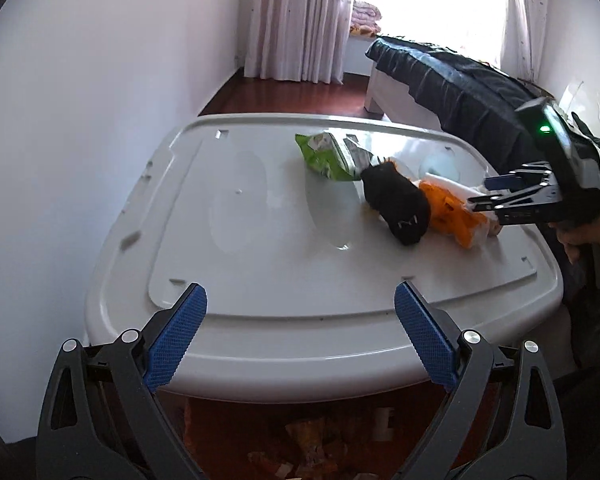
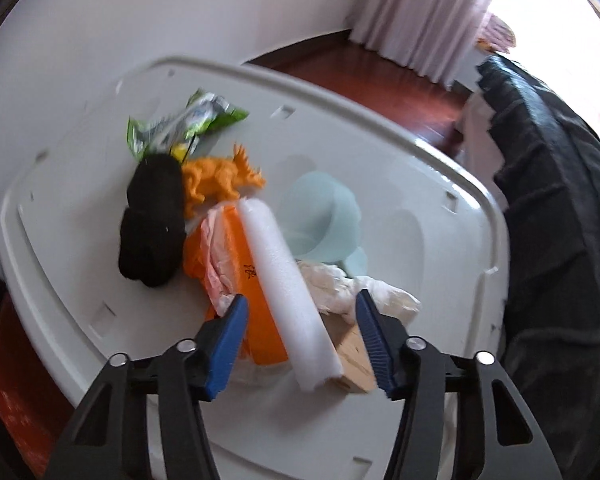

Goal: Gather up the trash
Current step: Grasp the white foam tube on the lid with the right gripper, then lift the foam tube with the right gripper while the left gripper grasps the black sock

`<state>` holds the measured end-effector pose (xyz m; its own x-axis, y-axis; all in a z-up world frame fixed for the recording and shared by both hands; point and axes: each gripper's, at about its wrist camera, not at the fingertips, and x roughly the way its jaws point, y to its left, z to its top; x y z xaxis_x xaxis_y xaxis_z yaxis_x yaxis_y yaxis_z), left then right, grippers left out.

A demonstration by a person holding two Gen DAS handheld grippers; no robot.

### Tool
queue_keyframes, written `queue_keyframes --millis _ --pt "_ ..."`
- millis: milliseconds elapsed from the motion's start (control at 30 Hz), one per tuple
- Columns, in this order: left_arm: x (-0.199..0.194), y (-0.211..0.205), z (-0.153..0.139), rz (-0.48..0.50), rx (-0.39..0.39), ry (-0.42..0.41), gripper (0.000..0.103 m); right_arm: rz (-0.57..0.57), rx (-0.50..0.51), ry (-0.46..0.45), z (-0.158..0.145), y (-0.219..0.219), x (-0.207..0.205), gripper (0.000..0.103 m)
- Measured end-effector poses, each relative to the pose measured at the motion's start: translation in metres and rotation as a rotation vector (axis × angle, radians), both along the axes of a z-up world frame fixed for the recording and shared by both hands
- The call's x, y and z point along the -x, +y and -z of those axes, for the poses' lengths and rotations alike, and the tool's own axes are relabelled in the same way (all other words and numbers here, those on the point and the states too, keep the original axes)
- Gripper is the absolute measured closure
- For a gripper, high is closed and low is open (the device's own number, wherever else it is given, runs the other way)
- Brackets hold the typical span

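Note:
A pile of litter lies on a white plastic lid (image 1: pixel 260 260): a green wrapper (image 1: pixel 328 156), a black cloth (image 1: pixel 396 208) and an orange packet (image 1: pixel 448 216). My left gripper (image 1: pixel 300 308) hangs open over the lid's near edge, with nothing between its blue pads. In the right wrist view my right gripper (image 2: pixel 302 298) points down at the pile. Its pads stand on either side of a white foam tube (image 2: pixel 276 256) without touching it. The tube lies on the orange packet (image 2: pixel 236 248) and a wooden block (image 2: pixel 352 356). Crumpled white tissue (image 2: pixel 364 292) sits beside the tube.
An orange toy dinosaur (image 2: pixel 220 180) and a pale blue bowl (image 2: pixel 324 216) also rest on the lid. A bed with a dark cover (image 1: pixel 460 84) stands close on the right, a white wall on the left. Wrappers (image 1: pixel 312 440) lie below the lid's near edge.

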<state>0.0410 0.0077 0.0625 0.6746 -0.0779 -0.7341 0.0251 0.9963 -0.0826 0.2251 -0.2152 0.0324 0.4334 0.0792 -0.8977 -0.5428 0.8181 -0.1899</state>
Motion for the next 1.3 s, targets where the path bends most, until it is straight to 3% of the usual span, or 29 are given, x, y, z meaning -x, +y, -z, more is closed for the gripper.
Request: queue_keyframes --millis 67,133,233,333,633,933,1067,1200,1300 --pt "0.000 -0.003 0.002 0.013 -0.005 0.001 0.010 -0.015 0.006 0.015 0.007 0.003 -0.008 0.063" --pt "0.001 -0.004 0.002 0.022 -0.008 0.000 0.010 -0.012 -0.012 0.027 0.009 0.003 -0.018 0.064" --pt "0.000 -0.006 0.005 0.032 -0.008 0.005 0.010 0.022 -0.074 0.071 0.010 -0.001 -0.029 0.079" --pt "-0.001 -0.006 0.007 0.038 -0.003 0.020 0.010 0.073 -0.149 0.107 0.006 -0.008 -0.027 0.083" --pt "-0.004 -0.007 0.012 0.043 0.049 0.061 0.010 0.260 -0.603 0.329 0.011 -0.040 0.021 0.087" --pt "-0.019 -0.023 0.011 0.041 0.067 0.102 0.011 0.500 -0.663 0.070 -0.029 -0.079 0.074 0.087" --pt "-0.053 -0.043 0.009 0.012 0.099 0.119 0.010 0.524 -0.811 0.030 -0.043 -0.086 0.110 0.087" --pt "-0.098 -0.062 0.005 -0.043 0.154 0.136 0.010 0.525 -0.811 0.008 -0.043 -0.085 0.123 0.087" --pt "-0.133 -0.069 0.014 -0.120 0.231 0.198 0.010 0.525 -0.813 0.016 -0.042 -0.084 0.119 0.087"
